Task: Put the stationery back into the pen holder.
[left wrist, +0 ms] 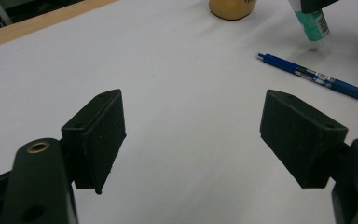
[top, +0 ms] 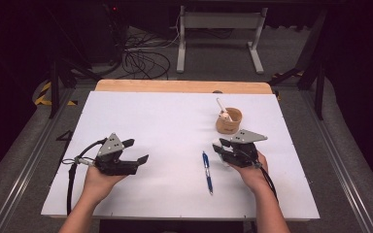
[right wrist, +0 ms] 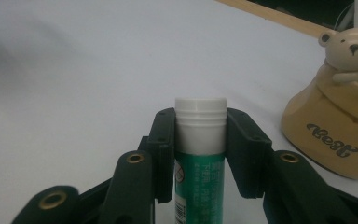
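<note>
My right gripper point(right wrist: 200, 154) is shut on a green glue stick point(right wrist: 199, 158) with a white cap, held between both jaws just above the white table. In the high view this right gripper point(top: 219, 147) sits at the right middle, near a tan bear-shaped holder point(top: 228, 121). The same holder point(right wrist: 338, 135) stands close at the right of the right gripper view. A blue pen point(top: 207, 172) lies flat on the table left of that hand. My left gripper point(top: 137, 151) rests at the left, jaws wide apart and empty. The left gripper view shows the pen point(left wrist: 317, 77) and the glue stick point(left wrist: 313, 25) farther off.
A white sheet point(top: 165, 126) covers the table, with a wooden strip point(top: 184, 86) along the far edge. A white stick point(top: 220, 105) stands in the holder. Beyond the table are cables point(top: 143, 60) and a white desk frame point(top: 218, 39) on the floor.
</note>
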Demonstrator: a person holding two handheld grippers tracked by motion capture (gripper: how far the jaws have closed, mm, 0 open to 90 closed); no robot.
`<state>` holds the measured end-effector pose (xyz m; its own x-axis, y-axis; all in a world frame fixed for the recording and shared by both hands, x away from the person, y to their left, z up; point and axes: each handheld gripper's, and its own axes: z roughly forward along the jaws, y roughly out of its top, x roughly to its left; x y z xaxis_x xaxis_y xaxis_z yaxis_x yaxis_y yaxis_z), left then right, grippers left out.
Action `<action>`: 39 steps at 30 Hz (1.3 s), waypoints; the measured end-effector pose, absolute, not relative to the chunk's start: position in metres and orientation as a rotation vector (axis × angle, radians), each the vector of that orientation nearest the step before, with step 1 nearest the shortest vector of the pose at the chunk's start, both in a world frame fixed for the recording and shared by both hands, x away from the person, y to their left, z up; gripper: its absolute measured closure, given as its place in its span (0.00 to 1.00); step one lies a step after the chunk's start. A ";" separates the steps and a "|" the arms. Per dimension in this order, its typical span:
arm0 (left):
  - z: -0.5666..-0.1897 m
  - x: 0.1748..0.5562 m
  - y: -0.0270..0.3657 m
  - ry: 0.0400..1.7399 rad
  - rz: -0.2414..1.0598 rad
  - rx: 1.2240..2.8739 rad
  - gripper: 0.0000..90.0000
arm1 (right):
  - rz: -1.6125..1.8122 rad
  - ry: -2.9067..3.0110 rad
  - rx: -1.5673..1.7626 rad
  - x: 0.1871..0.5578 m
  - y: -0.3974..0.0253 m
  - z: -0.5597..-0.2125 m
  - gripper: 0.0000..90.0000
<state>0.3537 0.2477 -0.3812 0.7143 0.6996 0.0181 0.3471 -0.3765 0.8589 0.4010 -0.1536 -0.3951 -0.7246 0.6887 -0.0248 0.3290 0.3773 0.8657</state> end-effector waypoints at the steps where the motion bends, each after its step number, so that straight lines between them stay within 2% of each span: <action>1: -0.381 0.354 0.247 0.800 0.478 1.988 0.26 | 1.293 2.256 0.884 0.401 -0.153 -0.395 0.73; 17: -0.381 0.353 0.226 0.752 0.438 1.977 0.26 | 1.438 2.212 0.819 0.393 -0.145 -0.384 0.73; 39: -0.389 0.357 0.162 0.683 0.352 1.960 0.26 | 1.576 2.152 0.708 0.379 -0.121 -0.373 0.73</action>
